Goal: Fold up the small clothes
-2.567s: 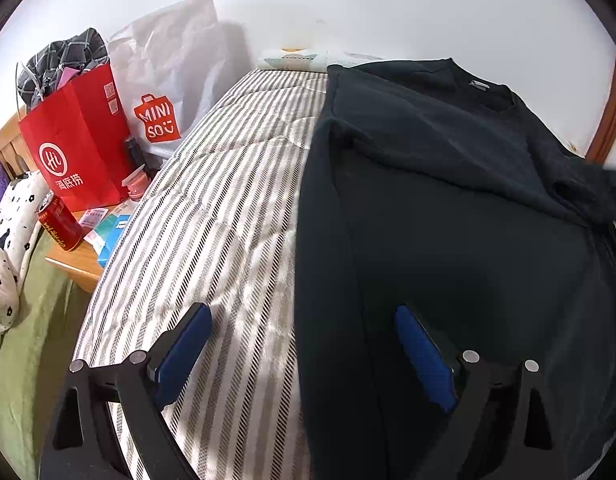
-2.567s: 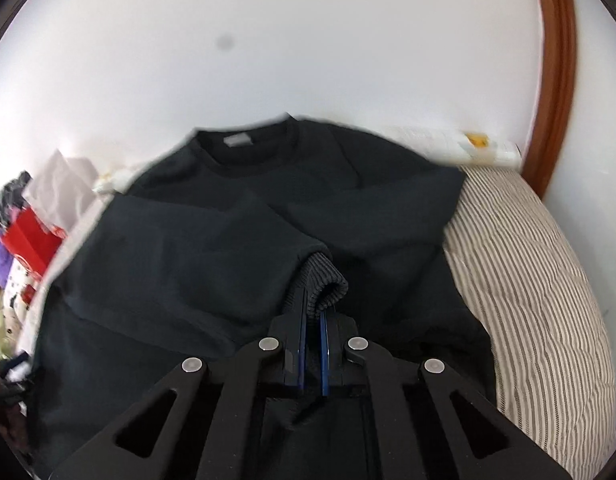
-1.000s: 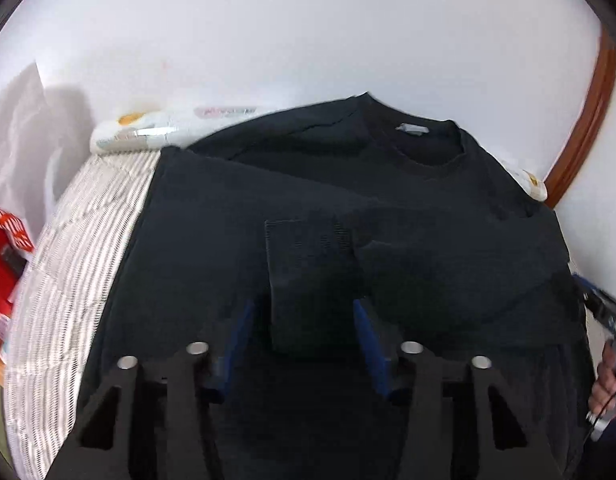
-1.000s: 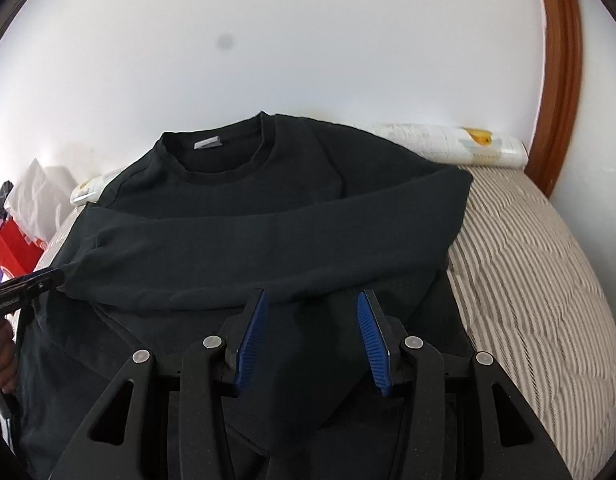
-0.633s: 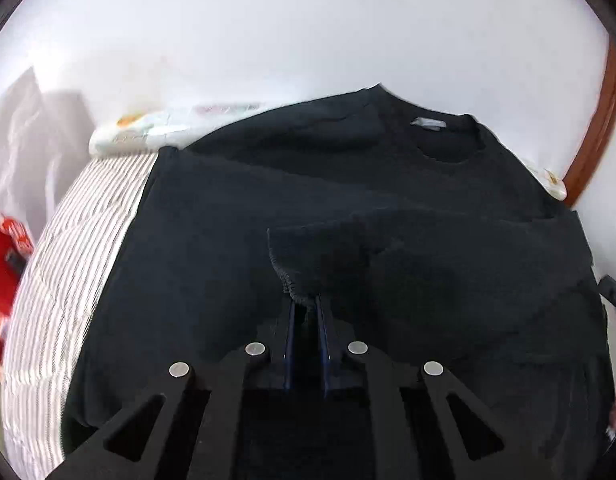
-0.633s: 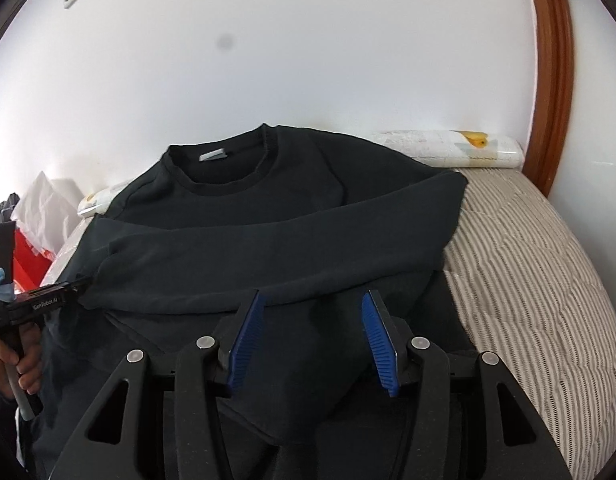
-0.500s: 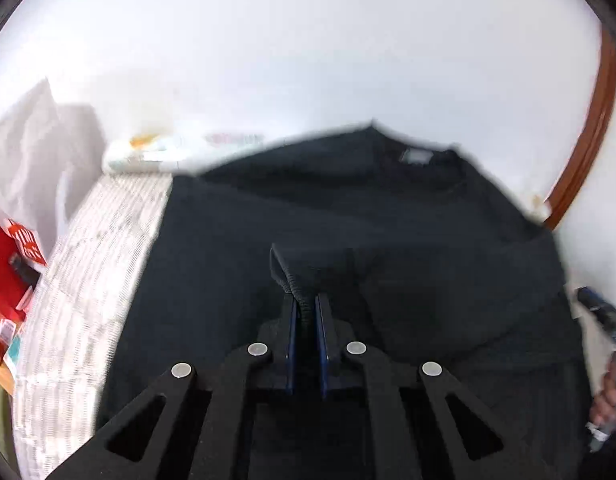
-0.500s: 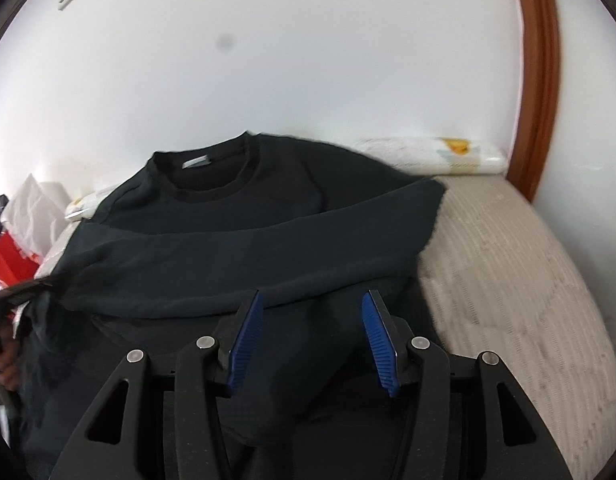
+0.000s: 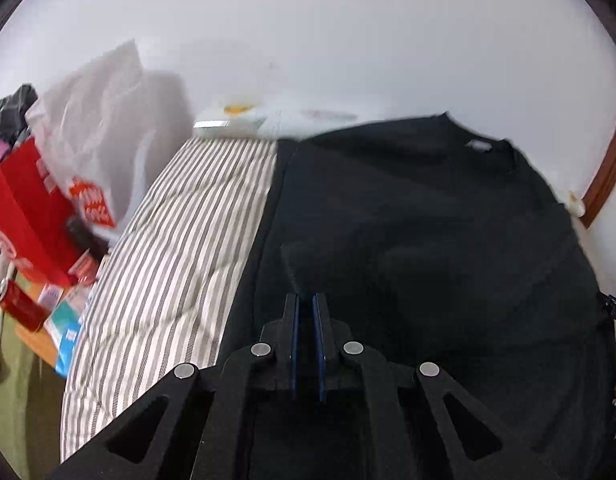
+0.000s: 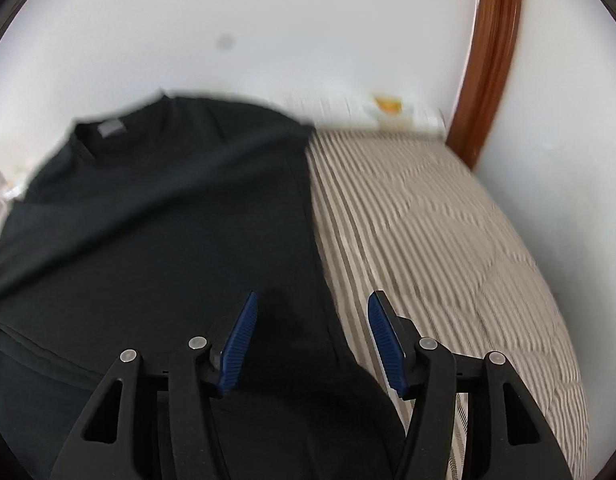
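Black sweatshirt (image 9: 428, 216), flat on striped bed (image 9: 179, 248) (collar toward wall). Left gripper (image 9: 306, 320): jaws clamped on a sleeve cuff (image 9: 295, 268). Right gripper (image 10: 310, 338): jaws opening, straddling the sweatshirt's edge, gripping nothing.

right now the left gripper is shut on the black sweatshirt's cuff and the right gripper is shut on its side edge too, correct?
Only the first half holds. The left gripper is shut on the cuff of the black sweatshirt. The right wrist view shows the right gripper with its jaws apart and opening; the sweatshirt's side edge lies between them, not pinched.
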A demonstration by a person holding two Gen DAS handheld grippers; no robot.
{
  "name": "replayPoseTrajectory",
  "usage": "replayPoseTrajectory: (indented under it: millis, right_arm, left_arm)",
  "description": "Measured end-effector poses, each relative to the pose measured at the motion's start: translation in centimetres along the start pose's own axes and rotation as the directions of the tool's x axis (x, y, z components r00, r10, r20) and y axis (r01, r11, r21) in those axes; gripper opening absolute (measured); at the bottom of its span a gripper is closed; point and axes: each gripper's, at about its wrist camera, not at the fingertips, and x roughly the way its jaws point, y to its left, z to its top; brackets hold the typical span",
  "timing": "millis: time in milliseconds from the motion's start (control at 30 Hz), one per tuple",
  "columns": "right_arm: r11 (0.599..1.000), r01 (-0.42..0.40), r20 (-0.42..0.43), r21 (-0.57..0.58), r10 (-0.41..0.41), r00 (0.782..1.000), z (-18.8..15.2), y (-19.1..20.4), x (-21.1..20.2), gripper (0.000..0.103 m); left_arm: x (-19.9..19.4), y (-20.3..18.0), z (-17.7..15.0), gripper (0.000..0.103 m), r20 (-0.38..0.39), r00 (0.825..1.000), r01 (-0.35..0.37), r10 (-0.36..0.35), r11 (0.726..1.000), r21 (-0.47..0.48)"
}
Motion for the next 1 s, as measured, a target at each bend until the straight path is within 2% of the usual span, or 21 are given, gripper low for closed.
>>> replayPoseTrajectory:
  millis: [133,200,400,600,733,867,900,933,967,1000]
  right_arm:
    - [0.998,-0.04,0.007,0.054,0.04,0.999,-0.3,-1.2,-1.4,0.057]
    - [0.996,-0.066,0.045,0.062,0.063,0.997,-0.5,-1.6,-2.9,0.057]
    - [0.995,-0.098,0.052,0.018,0.097,0.994,-1.7,-1.3,-6.7,0.057]
    - [0.996,-0.085,0.099,-0.003,0.085,0.991,-4.5,-2.4,-10.4,0.057]
    - [0.997,-0.076,0.083,-0.007,0.076,0.994,-6.8,-3.2,-12.1,0.057]
    - [0.993,-0.117,0.053,-0.006,0.117,0.992,-9.0,-3.9,-12.8,0.057]
    - [0.993,-0.116,0.047,-0.014,0.117,0.992,-9.7,-4.0,-12.8,0.057]
    - [0.994,-0.111,0.043,-0.025,0.112,0.993,-10.4,-4.0,-12.8,0.057]
    - [0.994,-0.105,0.033,-0.038,0.107,0.994,-11.3,-4.0,-12.8,0.057]
    - [0.994,-0.107,0.023,-0.04,0.107,0.994,-11.8,-4.1,-12.7,0.057]
  left_arm:
    - [0.0,0.3,-0.8,0.007,-0.02,1.0,0.016,-0.016,1.0,-0.019]
    - [-0.8,0.2,-1.1,0.007,-0.007,1.0,0.011,-0.011,1.0,-0.013]
    - [-4.1,-0.5,-2.0,0.008,0.047,0.999,0.022,-0.023,1.0,0.011]
    - [-7.4,-1.1,-3.9,0.008,0.08,0.997,0.003,-0.006,0.999,0.035]
    - [-9.1,-1.0,-5.8,0.008,0.089,0.996,0.006,-0.008,1.0,0.021]
    - [-10.0,-0.2,-8.5,0.009,0.063,0.997,0.046,-0.045,0.999,-0.016]
    - [-10.2,0.1,-9.5,0.01,0.057,0.998,0.041,-0.04,0.999,-0.02]
    - [-10.2,0.3,-10.1,0.017,0.053,0.998,0.034,-0.032,0.999,-0.024]
    - [-10.3,0.7,-11.0,0.03,0.042,0.999,0.021,-0.02,0.999,-0.03]
    - [-10.3,0.9,-11.7,0.038,0.032,0.999,0.02,-0.019,0.999,-0.033]
